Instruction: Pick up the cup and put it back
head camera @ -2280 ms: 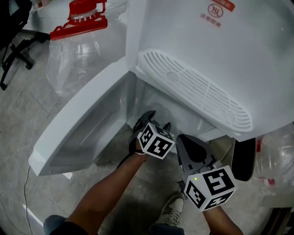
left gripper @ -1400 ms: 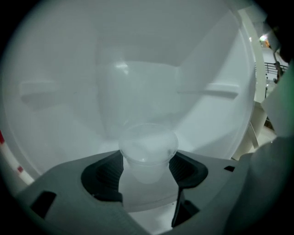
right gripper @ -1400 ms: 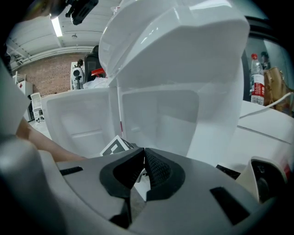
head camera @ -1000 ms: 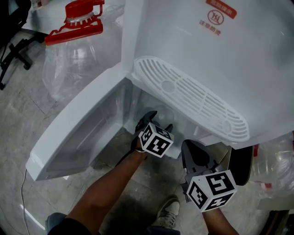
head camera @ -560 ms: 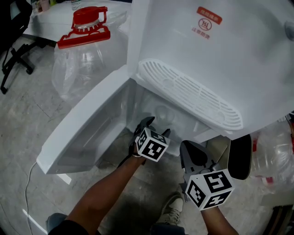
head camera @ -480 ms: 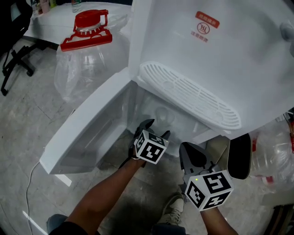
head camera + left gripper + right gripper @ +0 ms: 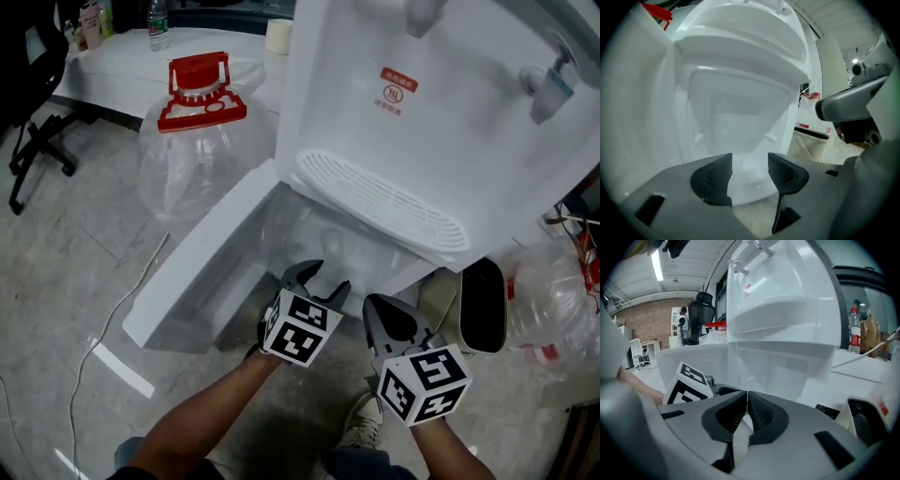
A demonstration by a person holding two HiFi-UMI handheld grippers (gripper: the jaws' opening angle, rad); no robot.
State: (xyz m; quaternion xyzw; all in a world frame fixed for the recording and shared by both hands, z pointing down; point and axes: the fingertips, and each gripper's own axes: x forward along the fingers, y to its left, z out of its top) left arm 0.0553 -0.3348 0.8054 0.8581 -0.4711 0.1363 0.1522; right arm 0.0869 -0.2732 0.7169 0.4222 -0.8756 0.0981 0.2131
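Left gripper (image 7: pixel 328 277) sits at the mouth of the open cabinet (image 7: pixel 291 220) under the water dispenser (image 7: pixel 441 122). Its jaws are spread but closing, with nothing pressed between them. I take the cup (image 7: pixel 331 246) to be the faint clear shape standing on the cabinet floor, straight ahead of those jaws and deeper in, though it's hard to make out. Right gripper (image 7: pixel 386 309) is pressed together and empty, outside near the cabinet's right edge. The left is nearer, and I judge a straight reach forward would bring its jaws around the cup.

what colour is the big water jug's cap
Red plastic cap; the head view shows it best.
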